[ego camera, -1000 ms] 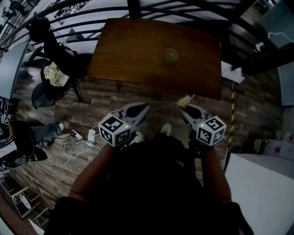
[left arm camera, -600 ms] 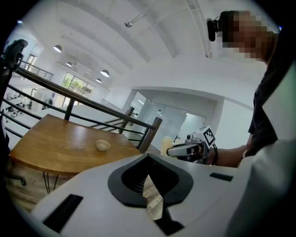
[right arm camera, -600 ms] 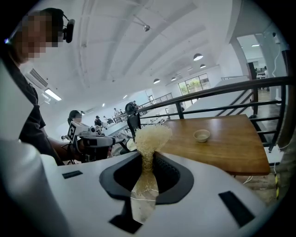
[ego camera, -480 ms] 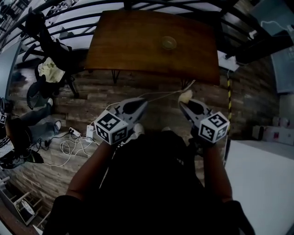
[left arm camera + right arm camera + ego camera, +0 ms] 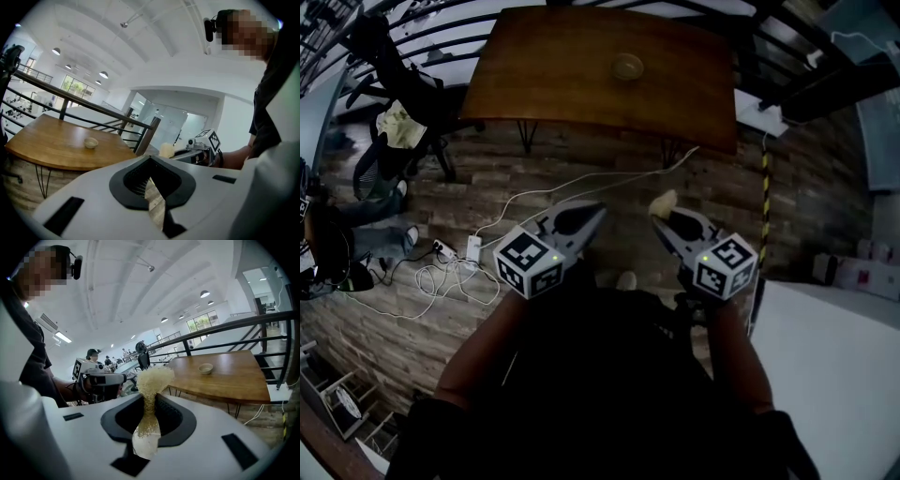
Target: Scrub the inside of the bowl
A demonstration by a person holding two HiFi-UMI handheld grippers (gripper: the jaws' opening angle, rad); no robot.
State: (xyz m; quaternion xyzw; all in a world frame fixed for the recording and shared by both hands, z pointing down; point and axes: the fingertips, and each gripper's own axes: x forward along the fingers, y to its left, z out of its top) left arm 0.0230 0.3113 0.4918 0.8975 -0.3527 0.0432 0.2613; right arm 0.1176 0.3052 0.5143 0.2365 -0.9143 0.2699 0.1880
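Observation:
A small pale bowl sits on the brown wooden table, far ahead of both grippers. The bowl also shows in the left gripper view, and the bowl in the right gripper view. My left gripper is shut with nothing in it, held over the wooden floor. My right gripper is shut on a pale fibrous scrubber, whose tuft sticks out past the jaws. The scrubber is well short of the table edge.
A chair draped with clothes stands left of the table. White cables and a power strip lie on the floor. A yellow-black striped post and a white surface are on the right. A black railing runs behind the table.
In the head view the table and bowl have slid up the picture, and more floor shows. Both grippers stay side by side, the right one still holding the scrubber.

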